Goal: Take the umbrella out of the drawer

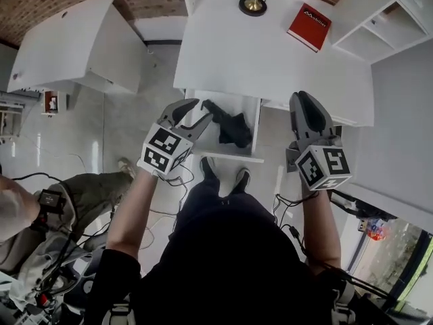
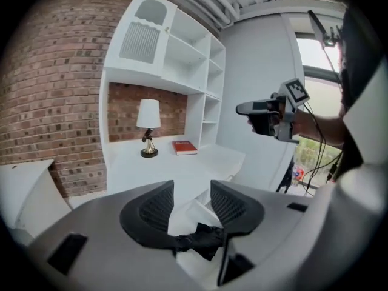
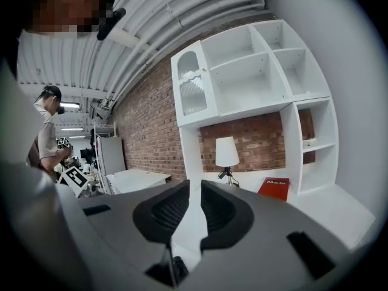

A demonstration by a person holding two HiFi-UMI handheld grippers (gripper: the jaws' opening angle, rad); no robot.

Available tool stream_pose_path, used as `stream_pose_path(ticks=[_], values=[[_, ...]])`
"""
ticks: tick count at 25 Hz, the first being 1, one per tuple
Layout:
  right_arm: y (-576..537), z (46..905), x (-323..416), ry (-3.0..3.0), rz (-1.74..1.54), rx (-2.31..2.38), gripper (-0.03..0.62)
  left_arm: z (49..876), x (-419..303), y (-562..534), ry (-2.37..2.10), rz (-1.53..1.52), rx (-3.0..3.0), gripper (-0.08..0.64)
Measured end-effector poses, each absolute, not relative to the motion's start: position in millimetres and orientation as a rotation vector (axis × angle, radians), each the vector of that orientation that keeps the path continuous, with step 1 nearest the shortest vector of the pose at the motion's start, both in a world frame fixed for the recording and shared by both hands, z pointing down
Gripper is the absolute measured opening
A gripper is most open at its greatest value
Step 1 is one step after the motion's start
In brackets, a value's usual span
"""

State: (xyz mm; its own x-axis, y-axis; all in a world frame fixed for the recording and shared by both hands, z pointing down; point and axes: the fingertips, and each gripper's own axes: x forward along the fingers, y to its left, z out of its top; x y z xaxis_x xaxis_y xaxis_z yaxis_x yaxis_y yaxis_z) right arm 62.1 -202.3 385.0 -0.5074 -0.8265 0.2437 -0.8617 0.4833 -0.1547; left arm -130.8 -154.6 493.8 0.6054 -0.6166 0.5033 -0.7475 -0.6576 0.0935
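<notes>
A folded black umbrella (image 1: 233, 128) lies in the open white drawer (image 1: 223, 156) under the front edge of the white desk (image 1: 270, 59). My left gripper (image 1: 203, 109) hovers at the drawer's left side, jaws open in a V, nothing between them. In the left gripper view its open jaws (image 2: 192, 190) frame the umbrella (image 2: 200, 240) just below and beyond them, not touching. My right gripper (image 1: 304, 97) hangs right of the drawer over the desk's front corner, fingers together and empty. In its own view only a thin slit shows between the pads (image 3: 195, 187). The right gripper (image 2: 242, 109) also shows in the left gripper view.
A table lamp (image 1: 252, 2) and a red book (image 1: 308, 26) stand at the back of the desk. White shelving (image 1: 379, 19) rises to the right, another white table (image 1: 74, 42) stands left. A seated person (image 1: 81, 188) and floor cables are at lower left.
</notes>
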Motion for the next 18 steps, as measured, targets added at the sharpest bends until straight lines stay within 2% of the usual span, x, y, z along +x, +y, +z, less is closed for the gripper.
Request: stream_pose_path(ticks=[8,18], values=[[-205.4,397.0,66.1,-2.485,0.432,1.625,0.054,558.7,-107.7,-162.3,-0.728,0.953,2.704,0.203],[-191.9,446.6,113.8,-2.396,0.576,1.687,0.048,647.1,-58.9,-145.5,-0.345,1.299,2.773,0.230]])
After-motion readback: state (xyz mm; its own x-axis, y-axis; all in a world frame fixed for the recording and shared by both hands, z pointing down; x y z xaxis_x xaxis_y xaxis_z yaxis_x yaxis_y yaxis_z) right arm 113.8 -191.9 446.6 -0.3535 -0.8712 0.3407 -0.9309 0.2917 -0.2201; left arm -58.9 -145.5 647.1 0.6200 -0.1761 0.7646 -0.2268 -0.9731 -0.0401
